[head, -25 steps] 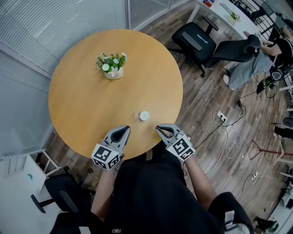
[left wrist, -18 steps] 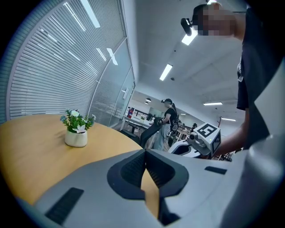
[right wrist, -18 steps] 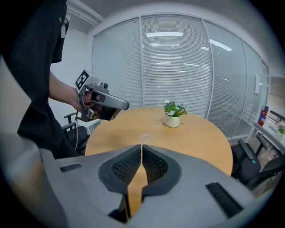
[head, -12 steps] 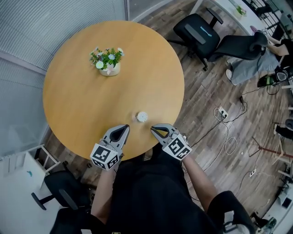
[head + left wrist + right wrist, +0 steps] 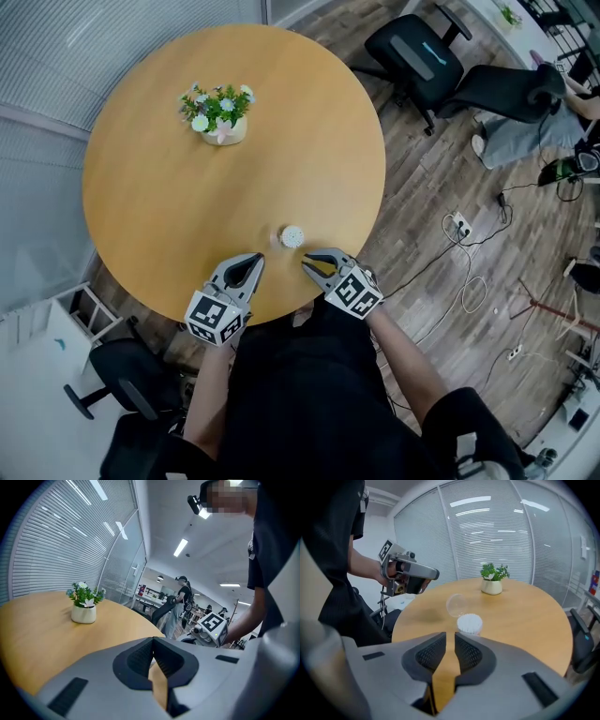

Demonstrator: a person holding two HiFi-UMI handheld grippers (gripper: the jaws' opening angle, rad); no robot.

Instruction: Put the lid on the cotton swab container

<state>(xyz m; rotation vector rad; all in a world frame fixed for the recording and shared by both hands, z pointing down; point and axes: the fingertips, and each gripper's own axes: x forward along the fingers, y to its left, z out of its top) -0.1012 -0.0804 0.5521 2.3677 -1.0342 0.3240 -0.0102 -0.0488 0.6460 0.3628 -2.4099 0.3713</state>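
the round table point(image 5: 169, 197) is a plain, warm honey tan. on it the cotton swab container point(image 5: 292, 235) shows a white, dotted top, and the lid point(image 5: 454, 604) is clear. the plant point(image 5: 217, 101) has green leaves and white and pale blue flowers in a cream pot point(image 5: 223, 134). the left gripper point(image 5: 258, 259) and right gripper point(image 5: 307, 260) are grey with black cross-hatched pads point(image 5: 426, 653). each carries a cube point(image 5: 217, 319) of black-and-white squares. the floor point(image 5: 422, 178) is grey-brown planks. the chair point(image 5: 417, 52) is black with a blue stripe. the blinds point(image 5: 94, 47) are pale grey and finely lined. the person's shirt point(image 5: 309, 394) is black.
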